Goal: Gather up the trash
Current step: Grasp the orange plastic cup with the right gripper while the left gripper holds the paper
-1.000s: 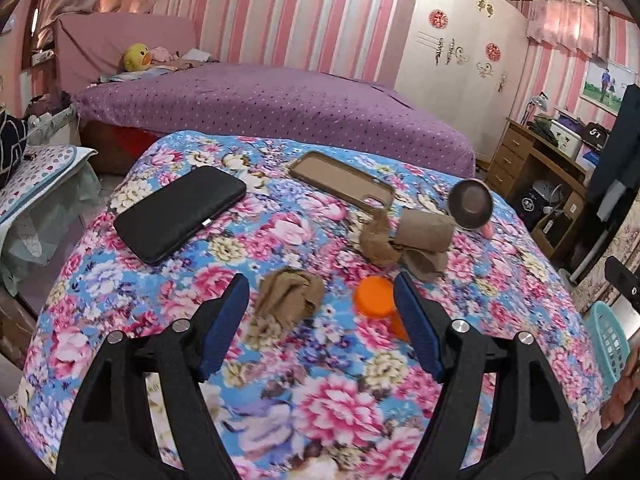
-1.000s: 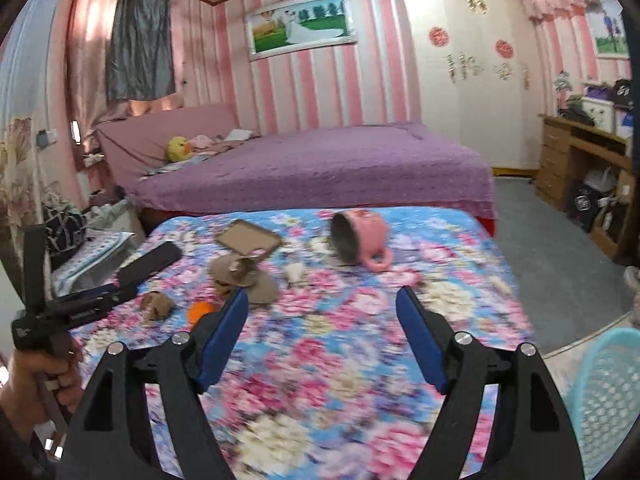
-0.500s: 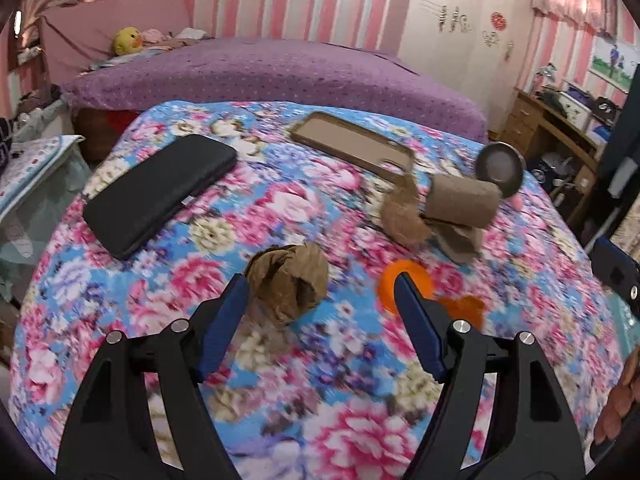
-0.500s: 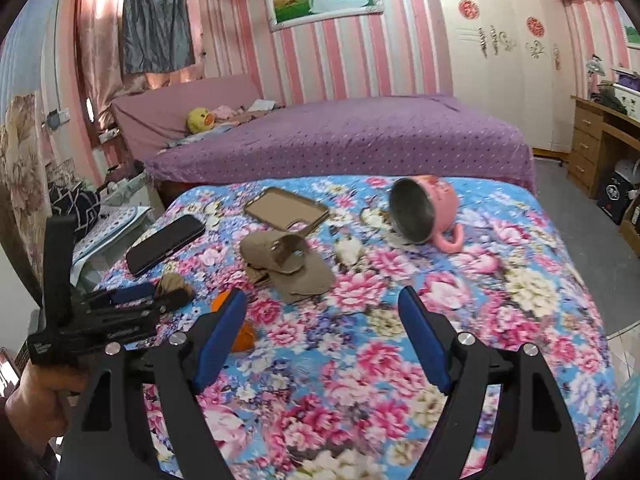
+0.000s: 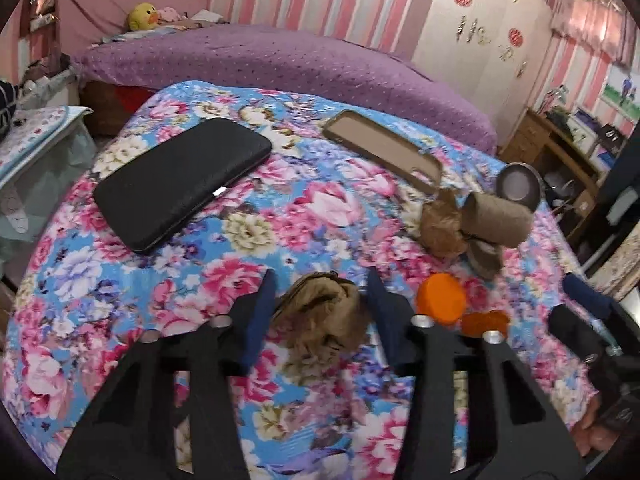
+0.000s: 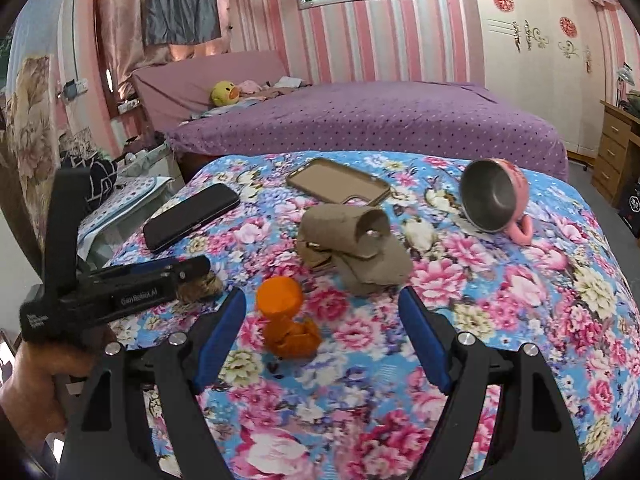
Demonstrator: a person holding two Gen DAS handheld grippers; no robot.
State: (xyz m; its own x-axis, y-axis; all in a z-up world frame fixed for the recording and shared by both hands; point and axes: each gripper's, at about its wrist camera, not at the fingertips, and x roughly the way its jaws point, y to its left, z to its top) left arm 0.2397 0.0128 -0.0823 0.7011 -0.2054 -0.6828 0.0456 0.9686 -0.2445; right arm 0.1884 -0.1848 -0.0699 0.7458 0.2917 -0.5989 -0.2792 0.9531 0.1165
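Note:
A crumpled brown paper ball [image 5: 324,312] lies on the flowered bedspread [image 5: 320,216] between the fingers of my left gripper [image 5: 320,304], whose jaws have narrowed around it, close to its sides or touching. In the right wrist view the left gripper [image 6: 192,272] covers most of the ball [image 6: 202,286]. An orange plastic piece [image 6: 286,320] lies just ahead of my open right gripper [image 6: 322,320]; it also shows in the left wrist view [image 5: 442,303]. A cardboard tube with torn cardboard [image 6: 352,240] lies beyond it. A small white wad [image 6: 418,234] lies by the tube.
A black phone [image 5: 180,180] and a tan phone case [image 5: 380,148] lie at the back of the bedspread. A pink mug [image 6: 496,196] lies on its side at the right. A purple bed [image 6: 380,120] stands behind. A low side table [image 5: 36,136] stands at the left.
My left gripper has moved forward over the brown paper ball and its jaws have narrowed around it. My right gripper has moved in towards the orange piece and the tube.

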